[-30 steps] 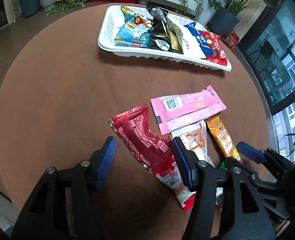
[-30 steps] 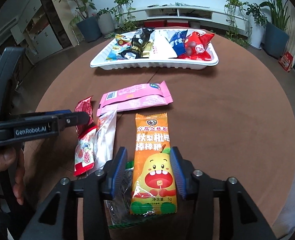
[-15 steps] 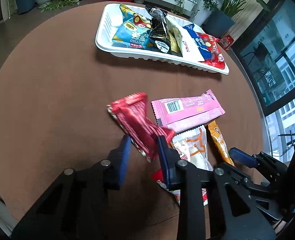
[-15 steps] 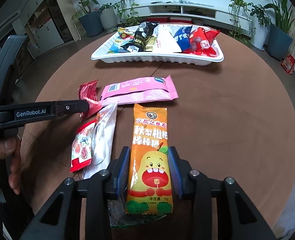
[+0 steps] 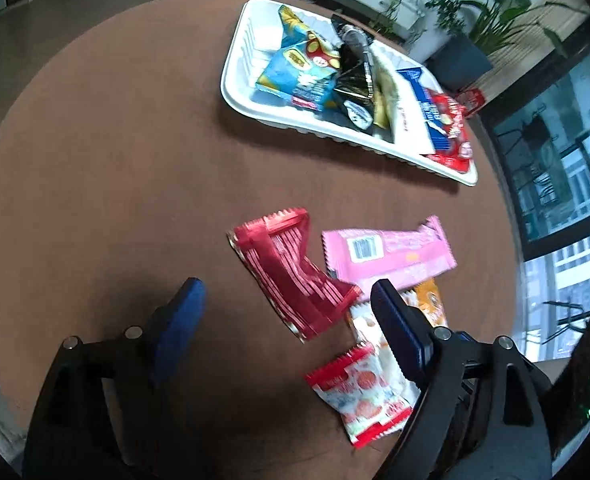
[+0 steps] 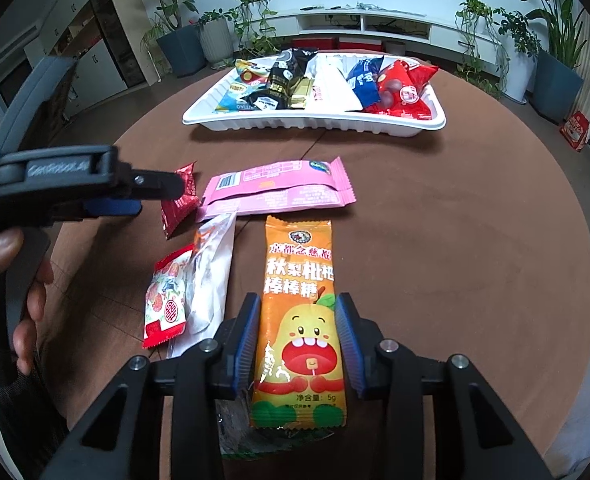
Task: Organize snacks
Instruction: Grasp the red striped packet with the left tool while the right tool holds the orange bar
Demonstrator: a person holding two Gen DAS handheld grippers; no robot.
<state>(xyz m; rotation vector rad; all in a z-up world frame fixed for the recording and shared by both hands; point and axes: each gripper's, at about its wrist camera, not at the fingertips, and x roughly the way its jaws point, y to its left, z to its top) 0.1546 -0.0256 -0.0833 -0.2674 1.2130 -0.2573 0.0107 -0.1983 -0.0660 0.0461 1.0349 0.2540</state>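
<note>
Left wrist view: left gripper [image 5: 285,308] has just been opening and now stands wide, nothing pinched; the red foil packet [image 5: 291,270] lies loose on the brown round table [image 5: 95,160], ahead of the gap between the pads. At 2 o'clock from it, the pink packet [image 5: 387,254]; at 5 o'clock, a small red-and-white packet [image 5: 359,392] partly under the right finger. White tray [image 5: 239,92] sits far off at 12 to 1 o'clock, already holding several snacks, its left end bare. Right wrist view: right gripper [image 6: 297,344] is narrow, closed on the orange pear-print packet [image 6: 299,320], pads against both long edges, packet flat on the table. Clear white packet [image 6: 211,276] lies at 10 o'clock from it; the left gripper's body crosses in at 9 o'clock. Judgement: roughly half done, several loose packets left to move; the orange one looks next.
</note>
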